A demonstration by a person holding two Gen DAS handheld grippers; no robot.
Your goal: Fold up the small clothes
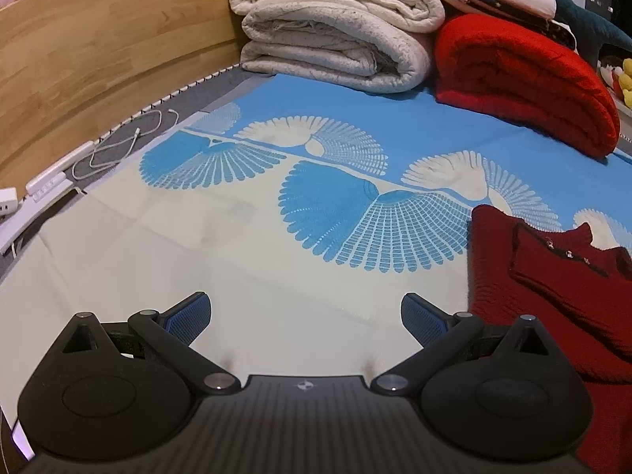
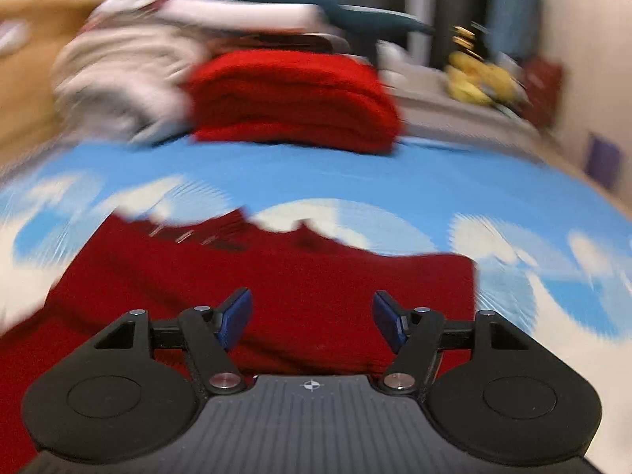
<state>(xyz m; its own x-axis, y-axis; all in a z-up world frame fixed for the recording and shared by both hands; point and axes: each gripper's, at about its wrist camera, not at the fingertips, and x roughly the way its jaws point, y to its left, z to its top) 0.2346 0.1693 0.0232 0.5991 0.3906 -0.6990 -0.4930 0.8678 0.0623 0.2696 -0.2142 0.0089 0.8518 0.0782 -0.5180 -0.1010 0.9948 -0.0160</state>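
Both my jaws gape wide, empty: left gripper (image 1: 306, 318) over the bedspread (image 1: 221, 245), right gripper (image 2: 312, 316) above the red sweater (image 2: 276, 276).

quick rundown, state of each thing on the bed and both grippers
dark red sweater: lying flat, not held
left gripper: open, above bare sheet
right gripper: open, over the sweater
red blanket: folded
white quilts: folded, stacked
white cable: loosely coiled by the bed's edge

Bare bedsheet (image 1: 197, 237) lies left of red sweater (image 1: 545, 296); folded blankets (image 1: 335, 39) wall the far edge
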